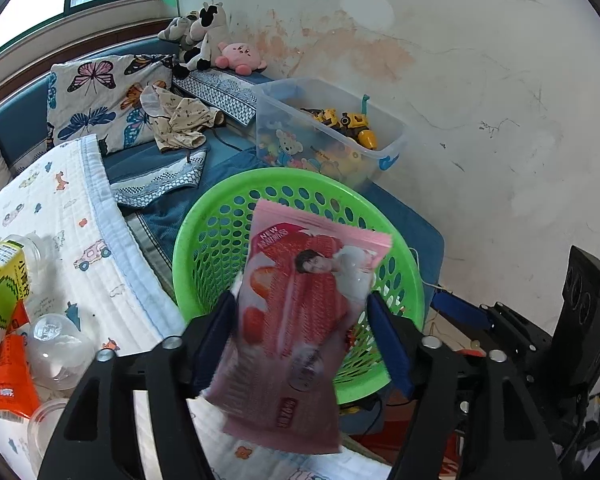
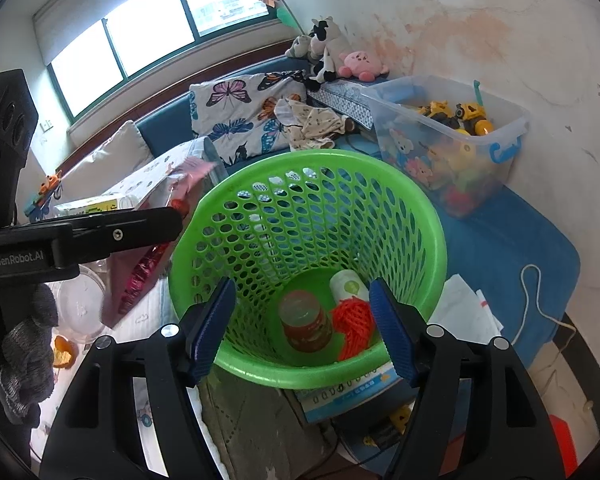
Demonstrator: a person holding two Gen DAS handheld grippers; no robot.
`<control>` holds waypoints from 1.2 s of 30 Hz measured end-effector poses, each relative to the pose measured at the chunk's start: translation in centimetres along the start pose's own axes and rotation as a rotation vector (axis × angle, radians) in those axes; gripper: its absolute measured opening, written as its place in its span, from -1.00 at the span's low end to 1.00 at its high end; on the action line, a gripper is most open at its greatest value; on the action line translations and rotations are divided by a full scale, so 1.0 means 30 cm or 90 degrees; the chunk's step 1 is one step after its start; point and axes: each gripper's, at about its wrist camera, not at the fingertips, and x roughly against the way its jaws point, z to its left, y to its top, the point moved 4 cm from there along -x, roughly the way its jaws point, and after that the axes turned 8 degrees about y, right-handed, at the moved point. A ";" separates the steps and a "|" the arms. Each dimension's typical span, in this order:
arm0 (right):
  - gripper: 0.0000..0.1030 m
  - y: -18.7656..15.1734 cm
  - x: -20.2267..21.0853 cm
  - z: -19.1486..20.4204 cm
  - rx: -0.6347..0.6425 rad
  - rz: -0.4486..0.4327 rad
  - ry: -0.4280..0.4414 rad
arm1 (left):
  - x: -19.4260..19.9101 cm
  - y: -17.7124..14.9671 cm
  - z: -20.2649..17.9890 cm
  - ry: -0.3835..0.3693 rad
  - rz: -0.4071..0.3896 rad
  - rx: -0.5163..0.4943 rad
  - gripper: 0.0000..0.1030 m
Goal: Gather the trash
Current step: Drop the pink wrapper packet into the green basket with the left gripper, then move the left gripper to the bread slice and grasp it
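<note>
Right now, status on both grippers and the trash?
Left gripper holds pink wrapper near green basket. Right gripper open, empty, over the basket. Bottle already inside. No obstruction.

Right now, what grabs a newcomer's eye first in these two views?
The bright green basket fills the centre of both views, with a bottle, an orange net and a white cup lying at its bottom. In front of it, the left tool holds up a pink strawberry wrapper, while the right tool is open with nothing between its pads.
</note>
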 end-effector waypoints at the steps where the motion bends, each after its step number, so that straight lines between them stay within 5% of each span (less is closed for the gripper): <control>1: 0.36 -0.005 0.002 0.004 -0.001 0.000 0.001 | 0.000 -0.001 0.000 -0.002 -0.002 0.001 0.32; 15: 0.38 -0.027 0.044 0.066 0.009 -0.009 0.018 | 0.130 -0.061 0.058 0.037 -0.028 -0.001 0.47; 36: 0.40 -0.097 0.058 0.304 0.054 0.002 0.085 | 0.380 -0.307 0.317 0.119 -0.061 0.065 0.53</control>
